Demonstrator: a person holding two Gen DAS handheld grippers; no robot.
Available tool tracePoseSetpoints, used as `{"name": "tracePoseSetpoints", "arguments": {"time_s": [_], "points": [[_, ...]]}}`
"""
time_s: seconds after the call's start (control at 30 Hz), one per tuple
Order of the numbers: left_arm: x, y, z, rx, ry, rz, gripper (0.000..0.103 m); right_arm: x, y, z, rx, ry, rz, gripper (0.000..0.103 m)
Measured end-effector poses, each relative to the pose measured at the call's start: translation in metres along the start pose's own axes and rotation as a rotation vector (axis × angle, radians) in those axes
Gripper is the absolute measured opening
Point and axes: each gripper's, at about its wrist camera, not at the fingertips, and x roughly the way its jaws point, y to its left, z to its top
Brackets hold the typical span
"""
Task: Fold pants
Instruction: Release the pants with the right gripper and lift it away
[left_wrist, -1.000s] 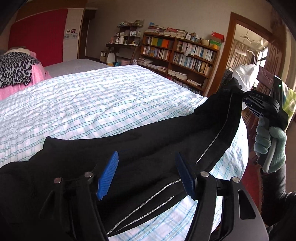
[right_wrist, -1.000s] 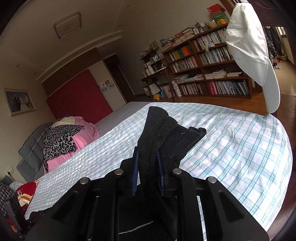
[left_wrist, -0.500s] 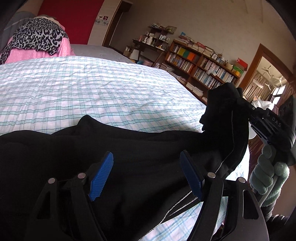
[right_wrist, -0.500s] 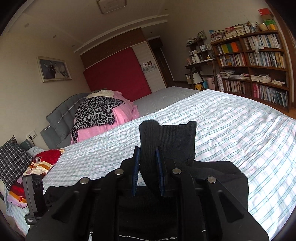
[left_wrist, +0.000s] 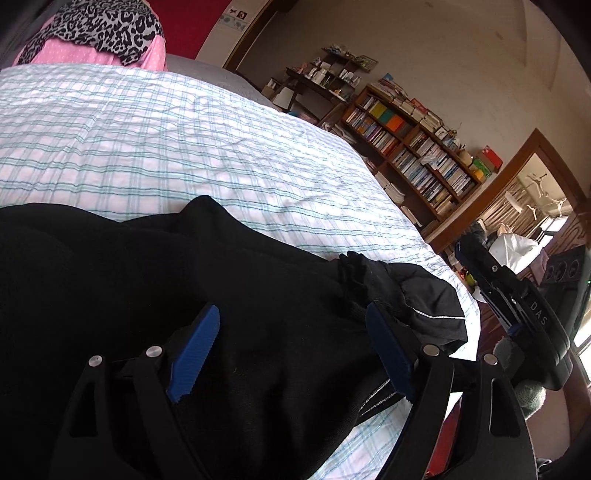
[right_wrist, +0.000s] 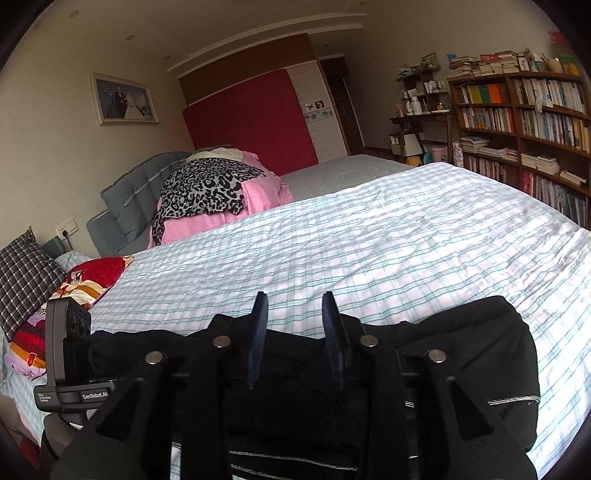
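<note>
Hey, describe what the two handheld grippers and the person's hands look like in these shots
Both the left gripper and the right gripper have black angular linkage frames with silver rivets and ribbed blue finger pads. Seen from the left wrist view, the right gripper's black body carries the white letters DAS. The hand under it wears a grey-green knitted glove.

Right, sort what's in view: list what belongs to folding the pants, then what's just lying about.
Job:
black pants
checked bed sheet under them
left tool
right tool

Lying about:
leopard-print cloth on pink bedding
plaid pillow
bookshelf
</note>
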Motion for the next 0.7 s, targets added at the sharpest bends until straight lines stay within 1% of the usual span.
{"name": "tracePoseSetpoints", "arguments": {"time_s": [0.1, 0.2, 0.27, 0.33, 0.43, 0.5, 0.7], "points": [[0.01, -0.004, 0.006, -0.015, 0.019, -0.039, 0.083, -0.003, -0.03, -0.004, 0.047, 0.002, -0.06, 0.037], [0.024, -0.016, 0.009, -0.042, 0.071, -0.092, 0.085, -0.007, -0.051, -0.009, 0.072, 0.013, -0.09, 0.037], [0.036, -0.023, 0.01, -0.064, 0.114, -0.12, 0.087, -0.008, -0.06, -0.014, 0.074, 0.027, -0.095, 0.037], [0.047, -0.03, 0.011, -0.075, 0.147, -0.122, 0.087, -0.006, -0.067, -0.021, 0.073, 0.044, -0.101, 0.037], [0.064, -0.037, 0.012, -0.082, 0.188, -0.103, 0.087, -0.001, -0.076, -0.031, 0.073, 0.081, -0.106, 0.037], [0.075, -0.039, 0.014, -0.103, 0.218, -0.108, 0.087, 0.003, -0.082, -0.038, 0.075, 0.106, -0.111, 0.037], [0.099, -0.052, 0.019, -0.122, 0.275, -0.109, 0.087, 0.009, -0.094, -0.057, 0.106, 0.15, -0.089, 0.037]]}}
